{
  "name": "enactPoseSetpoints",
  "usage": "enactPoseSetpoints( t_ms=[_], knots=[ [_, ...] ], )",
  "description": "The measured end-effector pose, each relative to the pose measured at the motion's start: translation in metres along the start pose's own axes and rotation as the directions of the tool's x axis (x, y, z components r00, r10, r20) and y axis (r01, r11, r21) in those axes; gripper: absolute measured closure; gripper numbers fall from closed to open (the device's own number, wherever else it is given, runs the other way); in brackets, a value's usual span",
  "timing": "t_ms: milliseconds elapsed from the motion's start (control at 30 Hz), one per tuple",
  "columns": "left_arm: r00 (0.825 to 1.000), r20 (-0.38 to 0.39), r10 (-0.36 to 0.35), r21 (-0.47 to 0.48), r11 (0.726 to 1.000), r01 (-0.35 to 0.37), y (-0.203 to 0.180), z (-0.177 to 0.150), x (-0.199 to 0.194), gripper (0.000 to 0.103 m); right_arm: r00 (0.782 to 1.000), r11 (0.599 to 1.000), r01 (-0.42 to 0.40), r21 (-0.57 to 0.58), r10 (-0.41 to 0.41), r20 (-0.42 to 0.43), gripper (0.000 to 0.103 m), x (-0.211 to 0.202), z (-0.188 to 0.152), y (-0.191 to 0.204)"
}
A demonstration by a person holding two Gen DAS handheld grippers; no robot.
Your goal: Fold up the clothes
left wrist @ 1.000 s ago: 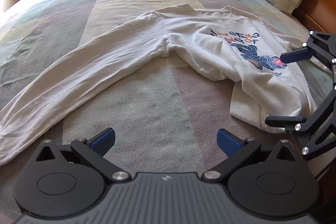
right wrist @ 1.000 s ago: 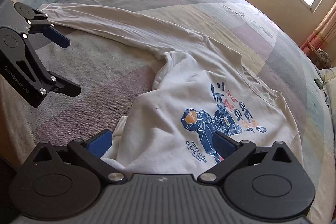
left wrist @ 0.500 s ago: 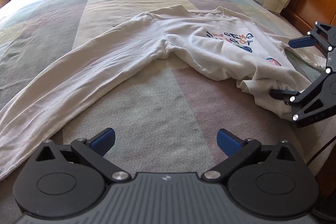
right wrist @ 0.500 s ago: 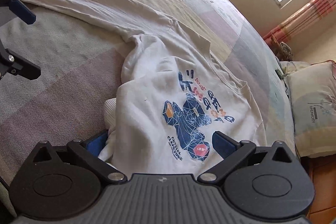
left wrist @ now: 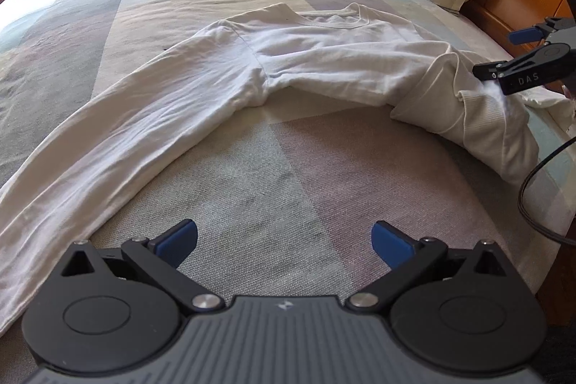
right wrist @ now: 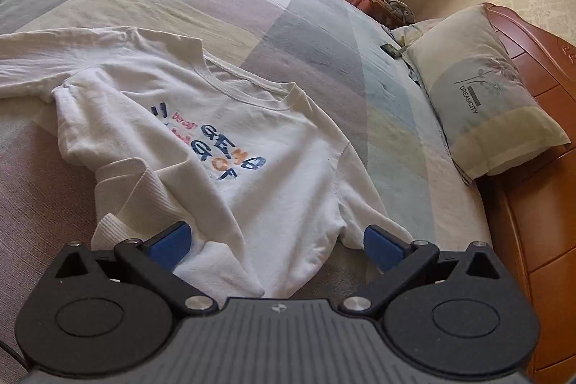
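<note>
White sweatshirt point(left wrist: 324, 60) spread on patchwork bedspread point(left wrist: 252, 175), both grippers wide open.

Left wrist view: left gripper point(left wrist: 284, 242) gaping, empty, over bare bedspread; long sleeve point(left wrist: 118, 132) runs toward it; right gripper point(left wrist: 511, 54) at the bunched hem, contact unclear. Right wrist view: right gripper point(right wrist: 277, 243) spread over the rumpled lower sweatshirt, ribbed hem point(right wrist: 140, 200) folded up beside its left finger; pillow point(right wrist: 482, 89) against headboard point(right wrist: 540, 168).

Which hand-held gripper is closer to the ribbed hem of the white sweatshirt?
Right. The right hand-held gripper sits open over the bunched ribbed hem of the white sweatshirt. The left hand-held gripper is open over bare patchwork bedspread, away from it.
</note>
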State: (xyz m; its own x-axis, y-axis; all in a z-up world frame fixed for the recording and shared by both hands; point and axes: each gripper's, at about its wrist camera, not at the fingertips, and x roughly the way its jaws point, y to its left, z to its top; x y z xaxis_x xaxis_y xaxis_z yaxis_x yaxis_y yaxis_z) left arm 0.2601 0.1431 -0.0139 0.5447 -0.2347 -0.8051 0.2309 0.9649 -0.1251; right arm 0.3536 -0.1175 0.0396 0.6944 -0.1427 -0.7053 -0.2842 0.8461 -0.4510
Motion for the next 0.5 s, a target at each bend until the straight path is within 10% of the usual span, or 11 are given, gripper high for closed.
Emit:
enactPoseSetpoints(
  t_ms=[167, 500],
  knots=[
    [1.000, -0.006, 0.009, -0.007, 1.000, -0.009, -0.005, 0.000, 0.001, 0.001, 0.999, 0.995, 0.038, 0.088, -0.036, -0.027, 0.000, 0.012, 0.003, -0.025],
    [0.998, 0.006, 0.068, -0.094, 0.993, -0.067, -0.015, -0.004, 0.003, 0.001, 0.921, 0.933, -0.334, -0.132, 0.353, 0.165, 0.000, -0.043, 0.030, 0.027]
  ],
)
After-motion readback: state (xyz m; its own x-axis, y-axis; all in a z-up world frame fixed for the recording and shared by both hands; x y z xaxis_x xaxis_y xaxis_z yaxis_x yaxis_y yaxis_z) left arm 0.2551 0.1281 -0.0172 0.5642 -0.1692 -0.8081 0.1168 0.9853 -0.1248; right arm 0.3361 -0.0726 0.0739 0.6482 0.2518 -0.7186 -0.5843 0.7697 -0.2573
